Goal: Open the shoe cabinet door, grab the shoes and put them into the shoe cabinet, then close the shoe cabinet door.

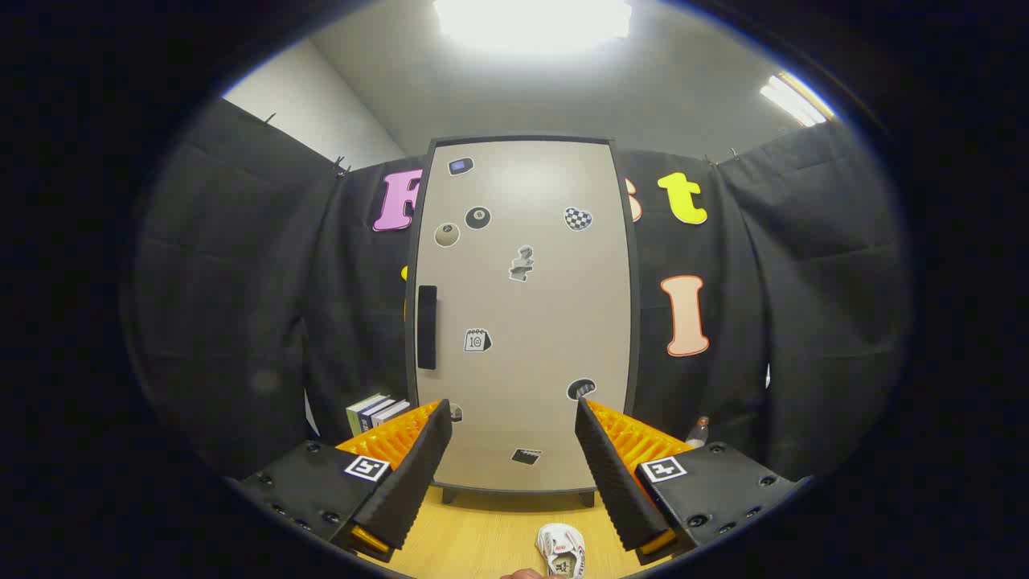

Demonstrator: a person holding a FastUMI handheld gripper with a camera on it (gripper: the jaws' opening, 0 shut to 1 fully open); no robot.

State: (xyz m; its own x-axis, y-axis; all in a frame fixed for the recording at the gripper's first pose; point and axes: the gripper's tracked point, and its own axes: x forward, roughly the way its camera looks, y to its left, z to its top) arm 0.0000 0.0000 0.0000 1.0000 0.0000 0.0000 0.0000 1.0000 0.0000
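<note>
A tall beige shoe cabinet (pixel 522 314) stands straight ahead, its door shut and dotted with stickers. A dark vertical handle (pixel 427 327) sits on the door's left side. My gripper (pixel 513 418) is open, its two fingers spread wide in front of the door's lower part with nothing between them. A small white shoe (pixel 562 551) lies on the wooden table (pixel 490 535) low between the fingers, nearer to me than the cabinet. A bit of a hand (pixel 526 573) shows just below the shoe.
Several books (pixel 376 412) stand upright left of the cabinet, behind my left finger. A small bottle (pixel 698 432) stands to the cabinet's right. Black cloth walls close the booth on both sides.
</note>
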